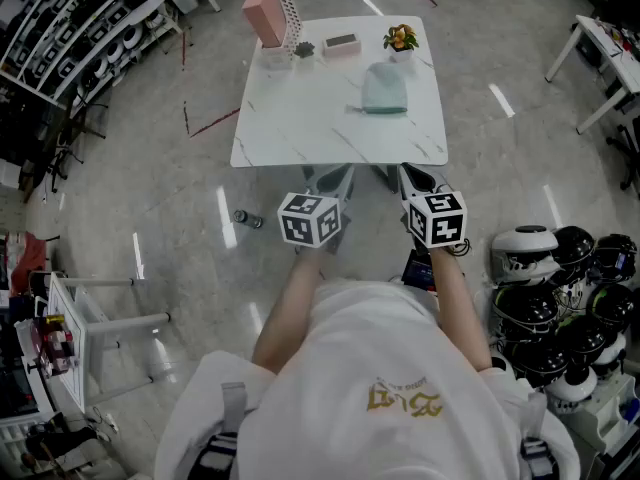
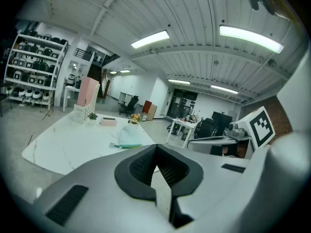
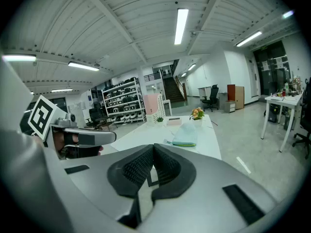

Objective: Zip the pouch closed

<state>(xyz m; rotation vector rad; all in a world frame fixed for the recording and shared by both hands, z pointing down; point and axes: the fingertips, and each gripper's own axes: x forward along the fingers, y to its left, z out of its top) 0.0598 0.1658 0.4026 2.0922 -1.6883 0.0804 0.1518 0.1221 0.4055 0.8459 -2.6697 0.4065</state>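
Observation:
A pale teal pouch (image 1: 384, 88) lies on the far right part of the white marble table (image 1: 300, 118). It also shows as the pouch (image 2: 130, 139) in the left gripper view and as the pouch (image 3: 185, 135) in the right gripper view, with a darker zip edge along its near side. My left gripper (image 1: 330, 181) and right gripper (image 1: 414, 179) hover side by side at the table's near edge, well short of the pouch. The left gripper (image 2: 156, 165) and the right gripper (image 3: 153, 168) are both shut with nothing between their pads.
Along the table's far edge stand a pink box (image 1: 265, 8), a white perforated holder (image 1: 289, 13), a small plant (image 1: 304, 49), a pink tray (image 1: 341, 43) and a flower pot (image 1: 401, 38). Helmets (image 1: 560, 288) are piled on the floor at the right. A bottle (image 1: 248, 219) lies on the floor at the left.

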